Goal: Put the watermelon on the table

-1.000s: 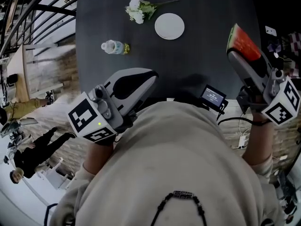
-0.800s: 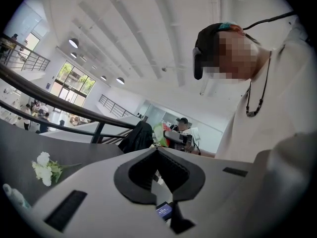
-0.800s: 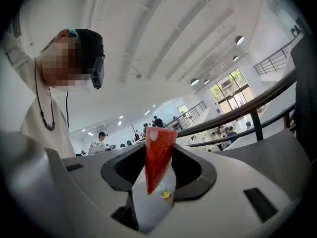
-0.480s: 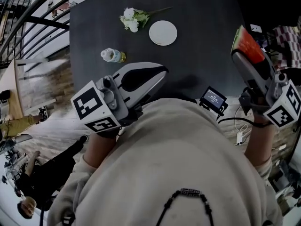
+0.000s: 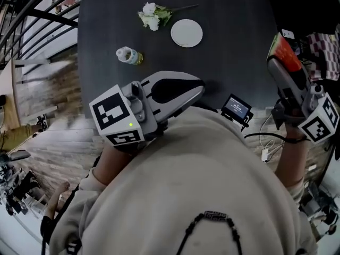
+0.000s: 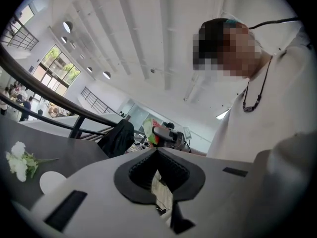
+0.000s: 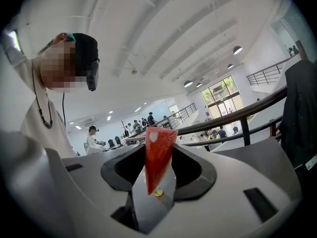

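l tongs point(image 5: 200, 87) closed tip to tip, nothing in them, over bench point(image 5: 234, 62) near its front edge. on bench: bottle point(image 5: 127, 55), flowers point(image 5: 153, 15), plate point(image 5: 186, 33). far right, r tongs point(image 5: 274, 61) clamped on watermelon point(image 5: 283, 49) wedge, held off the bench by its right edge.

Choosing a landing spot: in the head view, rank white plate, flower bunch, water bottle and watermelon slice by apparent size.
1. white plate and flower bunch: look alike, unranked.
2. water bottle: smallest.
Unplaced: watermelon slice, roughly plate-sized, but nearer the camera and partly covered, so unsure.
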The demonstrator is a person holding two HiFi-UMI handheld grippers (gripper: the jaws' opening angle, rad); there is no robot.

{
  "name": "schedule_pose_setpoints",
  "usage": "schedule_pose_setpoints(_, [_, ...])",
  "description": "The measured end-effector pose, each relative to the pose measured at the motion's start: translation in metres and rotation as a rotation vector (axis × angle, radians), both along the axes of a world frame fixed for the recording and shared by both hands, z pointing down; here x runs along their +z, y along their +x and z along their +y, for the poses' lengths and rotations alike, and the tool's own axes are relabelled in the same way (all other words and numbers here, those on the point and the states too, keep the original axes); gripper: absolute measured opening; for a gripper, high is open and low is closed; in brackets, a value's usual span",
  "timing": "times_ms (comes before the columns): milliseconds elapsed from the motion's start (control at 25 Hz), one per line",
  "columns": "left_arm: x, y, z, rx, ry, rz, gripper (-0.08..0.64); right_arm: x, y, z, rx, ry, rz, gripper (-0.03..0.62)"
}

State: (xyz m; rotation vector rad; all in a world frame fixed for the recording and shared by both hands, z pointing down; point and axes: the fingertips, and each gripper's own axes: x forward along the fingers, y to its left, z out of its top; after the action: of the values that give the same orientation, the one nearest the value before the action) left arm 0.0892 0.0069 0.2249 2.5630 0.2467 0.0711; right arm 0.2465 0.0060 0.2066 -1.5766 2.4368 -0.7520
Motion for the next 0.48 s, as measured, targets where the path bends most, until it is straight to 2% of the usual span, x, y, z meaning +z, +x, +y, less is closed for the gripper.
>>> schedule_pose_setpoints(360, [-0.006, -0.036, -0.015, -0.110, -0.053, -0.016, 0.006, -0.014, -0.013, -0.027, -0.071, -0.008, 0.044, 0.183])
schedule_pose_setpoints(480, [-0.023, -0.050, -0.013, -0.141, -0.063, -0.013, 0.006, -0.031, -0.030, -0.031, -0.108, -0.016, 0.051, 0.183])
